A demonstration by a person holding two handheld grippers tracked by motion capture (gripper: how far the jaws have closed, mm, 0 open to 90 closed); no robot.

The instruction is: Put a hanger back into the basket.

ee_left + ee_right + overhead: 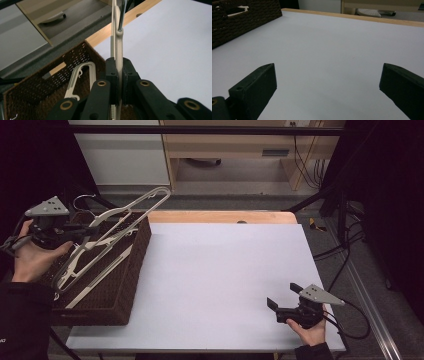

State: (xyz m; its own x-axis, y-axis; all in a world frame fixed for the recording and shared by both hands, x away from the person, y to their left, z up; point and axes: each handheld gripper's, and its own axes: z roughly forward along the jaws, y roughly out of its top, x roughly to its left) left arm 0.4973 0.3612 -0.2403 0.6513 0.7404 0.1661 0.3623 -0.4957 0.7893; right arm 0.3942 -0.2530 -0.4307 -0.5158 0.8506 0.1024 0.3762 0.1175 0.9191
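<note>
Begin at the lower right of the high view: note the right gripper parked low over the white table, jaws spread wide, nothing between them. Expect no help from it if the load slips, being well apart from the work.

Move to the left edge of the frame. Find the left gripper clenched on the cream hanger, pads pinching one thin arm of it edge-on, as confirmed at centre of the left gripper view. Treat this grip as narrow: likely to let the hanger pivot or slide between the pads under any quick swing.

Look below the grip, into the brown wicker basket at lower left. Observe the lower end of the held hanger hanging down among the other hangers lying inside. Watch for snagging there, probably dragging a second hanger up or tugging the basket across the table.

Continue toward the upper middle of the frame. Check the far loop of the hanger, raised past the basket's far corner, and the metal hook at upper left near the gripper's body. Guard against the hook catching the trailing cable or the basket rim during a lift.
</note>
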